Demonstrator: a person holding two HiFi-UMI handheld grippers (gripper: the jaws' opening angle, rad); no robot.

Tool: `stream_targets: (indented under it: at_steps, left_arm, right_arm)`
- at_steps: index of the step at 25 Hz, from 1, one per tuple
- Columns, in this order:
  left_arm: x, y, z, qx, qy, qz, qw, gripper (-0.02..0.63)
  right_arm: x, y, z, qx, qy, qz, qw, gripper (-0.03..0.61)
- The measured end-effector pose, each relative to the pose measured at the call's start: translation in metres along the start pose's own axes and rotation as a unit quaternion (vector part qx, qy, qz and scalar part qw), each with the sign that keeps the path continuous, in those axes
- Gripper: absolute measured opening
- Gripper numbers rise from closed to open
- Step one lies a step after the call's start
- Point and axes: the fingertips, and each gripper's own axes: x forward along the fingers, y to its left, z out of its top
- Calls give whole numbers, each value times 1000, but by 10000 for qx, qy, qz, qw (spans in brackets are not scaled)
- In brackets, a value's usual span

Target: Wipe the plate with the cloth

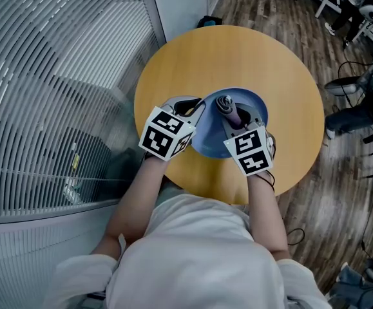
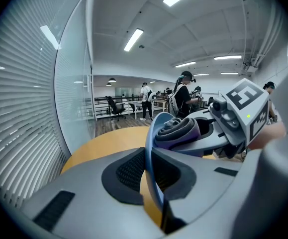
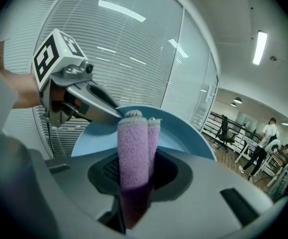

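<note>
My left gripper [image 2: 151, 172], pointing slightly down, pinches its jaws narrow on the rim of the round blue plate [image 2: 152, 133], which is tilted above the round wooden table [image 1: 238, 50]. My right gripper [image 3: 134, 178], angled likewise, clamps the rolled purple cloth [image 3: 133, 148] at the plate's face.

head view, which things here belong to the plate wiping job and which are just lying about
In the job: blue plate, gripped by the left tool; rolled purple cloth, gripped by the right tool.
Just about: round wooden table, window blinds, office chair, floor cable.

Round light-wood table [image 1: 289, 95]
</note>
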Motion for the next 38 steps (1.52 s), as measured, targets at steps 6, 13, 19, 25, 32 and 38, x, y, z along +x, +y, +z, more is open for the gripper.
stream_targets:
  at_steps: [6,13,19,25,32,38]
  left_arm:
    - [0,-3,-3,17,35,2,10000,28]
    - [-3,-1,-3,19,49,22,10000,27]
    - [-1,2,-4,16,24,7,10000,26]
    - [2,3,-2,48,22,-48,10000,26]
    - [8,3,0,89,35,-87,9999,26]
    - [8,2,0,125,49,-69,9999,26]
  right_arm:
    - [4,19,4,-267,139,188,9994,103]
    - [8,37,8,-405,217,423,9981,101]
    - [11,42,2,-449,286,541,9971,103]
    - [10,35,-1,-331,266,492,9979,103]
    - [9,19,-12,-185,334,398,9985,103]
    - [6,9,-20,-23,313,303,9990,103]
